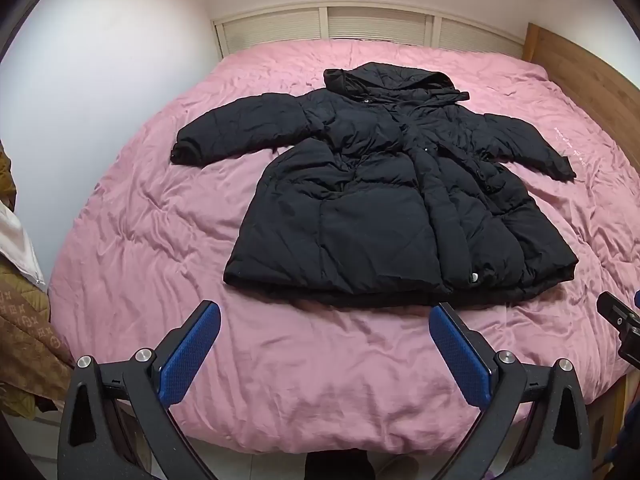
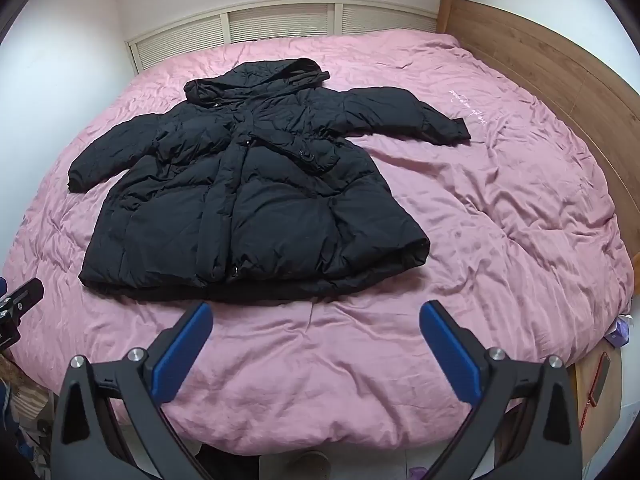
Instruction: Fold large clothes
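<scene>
A black hooded puffer coat [image 1: 384, 200] lies spread flat, front up, on a pink duvet [image 1: 160, 240], hood toward the far wall and both sleeves stretched out to the sides. It also shows in the right wrist view [image 2: 248, 200]. My left gripper [image 1: 325, 316] is open and empty, hovering above the bed's near edge just short of the coat's hem. My right gripper [image 2: 316, 316] is open and empty, also just short of the hem, toward its right end. Each gripper's edge shows in the other's view.
The pink duvet [image 2: 500, 220] covers the whole bed. A wooden headboard [image 2: 560, 72] runs along the right side, and a slatted white panel [image 1: 360, 26] along the far wall. Brown patterned fabric [image 1: 24, 340] is piled at the left, beside the bed.
</scene>
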The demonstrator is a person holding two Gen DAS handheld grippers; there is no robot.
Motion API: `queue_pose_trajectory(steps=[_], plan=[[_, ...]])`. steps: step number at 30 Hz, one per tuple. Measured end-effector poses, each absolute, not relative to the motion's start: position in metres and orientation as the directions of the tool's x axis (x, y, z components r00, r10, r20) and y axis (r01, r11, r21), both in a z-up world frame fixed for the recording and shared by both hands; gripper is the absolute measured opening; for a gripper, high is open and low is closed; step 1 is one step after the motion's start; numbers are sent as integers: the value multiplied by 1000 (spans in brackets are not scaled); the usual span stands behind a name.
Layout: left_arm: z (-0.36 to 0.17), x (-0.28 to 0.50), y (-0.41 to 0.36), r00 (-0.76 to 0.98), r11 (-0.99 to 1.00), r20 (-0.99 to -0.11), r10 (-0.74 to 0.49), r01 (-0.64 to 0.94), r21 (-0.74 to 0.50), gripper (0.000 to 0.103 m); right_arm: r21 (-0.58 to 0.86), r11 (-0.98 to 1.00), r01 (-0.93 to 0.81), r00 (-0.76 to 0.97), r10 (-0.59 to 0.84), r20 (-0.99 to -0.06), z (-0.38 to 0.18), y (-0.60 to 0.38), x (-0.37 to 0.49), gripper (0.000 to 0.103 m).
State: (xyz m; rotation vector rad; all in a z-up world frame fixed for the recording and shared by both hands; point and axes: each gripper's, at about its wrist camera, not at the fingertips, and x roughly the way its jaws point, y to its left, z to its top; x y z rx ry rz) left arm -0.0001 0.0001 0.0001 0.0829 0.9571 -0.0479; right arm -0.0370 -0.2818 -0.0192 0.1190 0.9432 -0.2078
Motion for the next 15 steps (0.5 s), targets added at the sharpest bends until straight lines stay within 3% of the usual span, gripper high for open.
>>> queue_pose_trajectory(steps=[15], plan=[[-1,1,0,574,996,-819,2,72,52,102,13,972,234,568,-126,-813,-20,-280,-36,103]])
